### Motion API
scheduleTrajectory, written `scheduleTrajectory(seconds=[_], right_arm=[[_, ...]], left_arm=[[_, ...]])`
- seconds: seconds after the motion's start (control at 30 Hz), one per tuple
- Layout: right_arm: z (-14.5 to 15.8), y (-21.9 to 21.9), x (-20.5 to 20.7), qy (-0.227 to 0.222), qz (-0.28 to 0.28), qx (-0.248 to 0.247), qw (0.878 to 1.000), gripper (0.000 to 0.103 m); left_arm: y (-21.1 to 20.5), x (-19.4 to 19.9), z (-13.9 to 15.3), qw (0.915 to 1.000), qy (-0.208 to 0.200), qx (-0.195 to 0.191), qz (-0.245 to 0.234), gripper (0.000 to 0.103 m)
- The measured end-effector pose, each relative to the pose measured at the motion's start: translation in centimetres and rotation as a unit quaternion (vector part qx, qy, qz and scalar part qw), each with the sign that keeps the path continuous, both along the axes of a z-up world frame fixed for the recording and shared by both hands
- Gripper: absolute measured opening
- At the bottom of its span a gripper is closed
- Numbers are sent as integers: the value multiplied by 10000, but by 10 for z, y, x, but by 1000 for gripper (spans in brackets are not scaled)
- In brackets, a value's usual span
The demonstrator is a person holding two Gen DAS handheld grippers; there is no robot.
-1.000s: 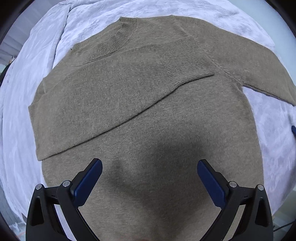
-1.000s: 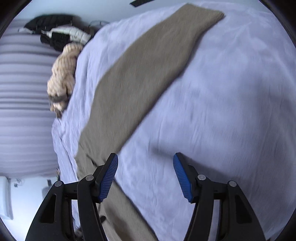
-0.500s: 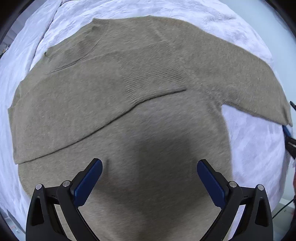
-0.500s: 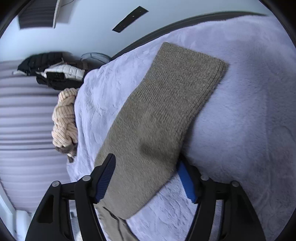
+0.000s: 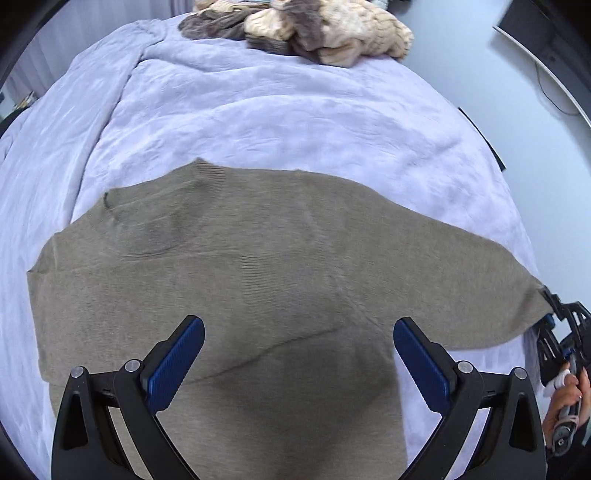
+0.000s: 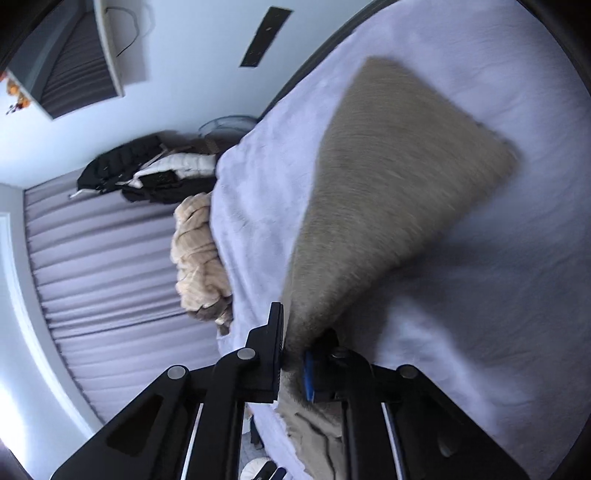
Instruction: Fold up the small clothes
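Note:
A taupe knit sweater (image 5: 236, 280) lies flat on a lilac bedspread (image 5: 258, 110), neck to the upper left, one sleeve folded across its body. My left gripper (image 5: 295, 354) is open and empty, hovering over the sweater's lower body. The other sleeve (image 5: 461, 280) stretches to the right, where my right gripper (image 5: 550, 317) holds its end. In the right wrist view my right gripper (image 6: 293, 365) is shut on that sleeve (image 6: 388, 192), which is lifted off the bed and blurred.
A pile of cream and grey knitted clothes (image 5: 314, 29) lies at the far edge of the bed, also in the right wrist view (image 6: 199, 258). Dark and white garments (image 6: 147, 173) lie beyond. The person's hand (image 5: 565, 402) is at the right edge.
My right gripper closed on the sleeve end and lifted it. My left gripper drew back and tilted up, so the sweater now sits lower in its view; it stays open.

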State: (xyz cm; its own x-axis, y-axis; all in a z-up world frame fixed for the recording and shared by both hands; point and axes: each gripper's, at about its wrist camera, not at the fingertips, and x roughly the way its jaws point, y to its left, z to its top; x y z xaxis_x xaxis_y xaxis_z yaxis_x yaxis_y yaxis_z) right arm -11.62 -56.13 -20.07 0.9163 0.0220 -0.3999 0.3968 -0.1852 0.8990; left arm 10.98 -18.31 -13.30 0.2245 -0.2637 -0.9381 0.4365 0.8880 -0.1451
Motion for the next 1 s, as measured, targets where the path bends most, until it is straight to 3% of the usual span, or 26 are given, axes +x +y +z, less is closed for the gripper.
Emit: scheduleTrajectory(seconds=[0.07, 0.23, 0.37, 0.5, 0.67, 0.77, 0.8, 0.87, 0.93, 1.0], right_arm=[[10, 7, 14, -239, 195, -83, 9995, 10], [50, 41, 66, -643, 1078, -689, 9897, 10], [82, 95, 125, -696, 2196, -1317, 9641, 10], [93, 181, 190, -450, 3592, -1919, 9122, 11], [41, 291, 254, 333, 4908, -1959, 8483, 11], [7, 329, 274, 1302, 5213, -2164, 8151, 18], [0, 334, 275, 1484, 5182, -2107, 8155, 20], [-3, 331, 269, 1434, 4940, -1869, 8370, 32], [2, 321, 263, 1517, 4563, -1827, 8576, 62], [6, 311, 264, 1642, 4223, -1912, 8707, 63]], left_arm=[[23, -17, 2, 9999, -10, 61, 108, 103], [78, -10, -7, 9983, 331, 173, 444, 103], [118, 4, -16, 9967, 348, 113, 719, 103], [151, 14, -26, 9953, 359, 77, 896, 103], [198, 21, -34, 9906, 486, -65, 1278, 103], [225, 22, -37, 9886, 526, -186, 1400, 103], [233, 22, -38, 9883, 532, -227, 1411, 103], [247, 22, -40, 9879, 547, -340, 1414, 103], [257, 23, -42, 9866, 642, -613, 1371, 103], [263, 25, -42, 9820, 815, -1079, 1322, 103]])
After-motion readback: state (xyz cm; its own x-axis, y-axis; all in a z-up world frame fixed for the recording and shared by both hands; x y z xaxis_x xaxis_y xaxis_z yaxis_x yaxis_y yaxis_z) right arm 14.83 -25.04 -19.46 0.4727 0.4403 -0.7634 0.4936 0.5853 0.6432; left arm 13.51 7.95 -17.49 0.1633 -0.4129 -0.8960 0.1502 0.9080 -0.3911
